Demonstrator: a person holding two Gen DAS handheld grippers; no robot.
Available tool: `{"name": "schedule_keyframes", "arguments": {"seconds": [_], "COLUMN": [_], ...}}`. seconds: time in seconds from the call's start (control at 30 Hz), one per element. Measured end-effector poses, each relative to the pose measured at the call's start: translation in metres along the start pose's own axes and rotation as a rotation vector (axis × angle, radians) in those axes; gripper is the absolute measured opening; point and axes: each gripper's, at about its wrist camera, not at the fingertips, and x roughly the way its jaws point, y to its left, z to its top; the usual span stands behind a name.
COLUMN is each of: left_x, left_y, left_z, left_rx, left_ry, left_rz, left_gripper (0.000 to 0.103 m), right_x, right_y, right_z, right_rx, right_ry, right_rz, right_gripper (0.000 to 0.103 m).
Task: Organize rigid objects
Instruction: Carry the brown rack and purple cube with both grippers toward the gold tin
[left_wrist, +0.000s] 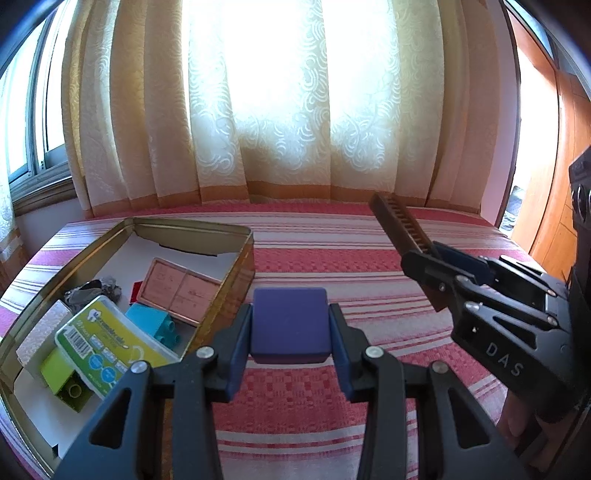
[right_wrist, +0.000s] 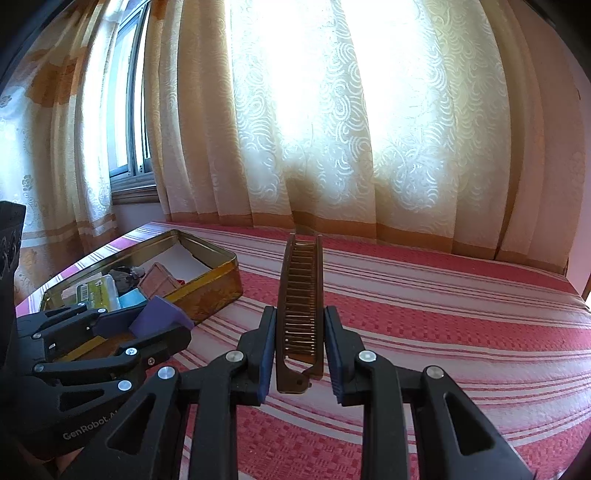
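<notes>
Left wrist view. Item: purple block (left_wrist: 289, 325), rounded rectangular slab, matte, plain top face, clamped between the pads of the left gripper (left_wrist: 289, 350) and held clear of the striped red bedspread (left_wrist: 369, 280).
Destination (judged): open gold tin (left_wrist: 221, 229), lying to the left of the block and just beside it, its near right wall almost under the left pad. The tin's long axis runs away from the camera, toward the cream curtain (left_wrist: 258, 110). The left hand is the nearer of the two to the tin; a short move leftward should bring the block over the opening.
Tin contents: green-labelled box (left_wrist: 110, 339), turquoise brick (left_wrist: 159, 321), lime brick (left_wrist: 70, 384), pinkish flat case (left_wrist: 181, 291), a dark crumpled item not identifiable.

Right wrist view. Item: brown folding comb (right_wrist: 301, 302), teeth showing between two side rails, hinge end nearest the camera. Right gripper (right_wrist: 300, 350) closed on it near the hinge; long axis points straight ahead along the fingers. It is held above the bedspread, well to the right of the tin, with the left gripper between them.
</notes>
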Motion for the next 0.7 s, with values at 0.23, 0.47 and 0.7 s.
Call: {"name": "schedule_keyframes", "arguments": {"seconds": [0.23, 0.47, 0.7], "left_x": [-0.005, -0.007, -0.011], "left_y": [0.004, 0.007, 0.012], "left_z": [-0.002, -0.002, -0.004], "left_rx": [-0.006, -0.010, -0.023], "left_ry": [-0.012, -0.021, -0.036], "left_rz": [0.002, 0.006, 0.011], "left_gripper": [0.040, 0.040, 0.040], "right_x": [0.000, 0.000, 0.000], "right_y": [0.001, 0.008, 0.012], "right_z": [0.001, 0.001, 0.000], "right_rx": [0.013, 0.001, 0.000], "right_ry": [-0.003, -0.002, -0.005], "right_rz": [0.017, 0.030, 0.040], "right_gripper": [0.028, 0.028, 0.028]}}
